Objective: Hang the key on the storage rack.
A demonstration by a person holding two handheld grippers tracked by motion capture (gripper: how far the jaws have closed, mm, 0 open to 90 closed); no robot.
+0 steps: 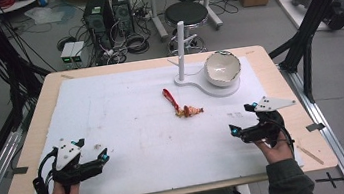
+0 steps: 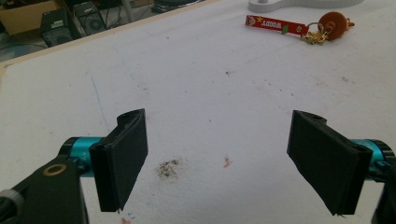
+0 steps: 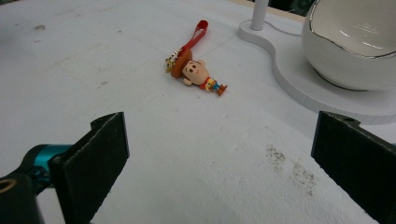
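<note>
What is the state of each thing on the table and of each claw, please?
Left claw: open, empty.
Right claw: open, empty.
Keychain figure: lying flat, untouched.
Red strap: stretched flat on the table.
Bowl: upright on white stand, looks empty.
Peg: upright, nothing hung.

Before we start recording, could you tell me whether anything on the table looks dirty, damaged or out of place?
The white mat carries dark smudges, one ahead of the left gripper and some near the right gripper. The keychain lies loose mid-table, off the stand. Nothing looks broken.
</note>
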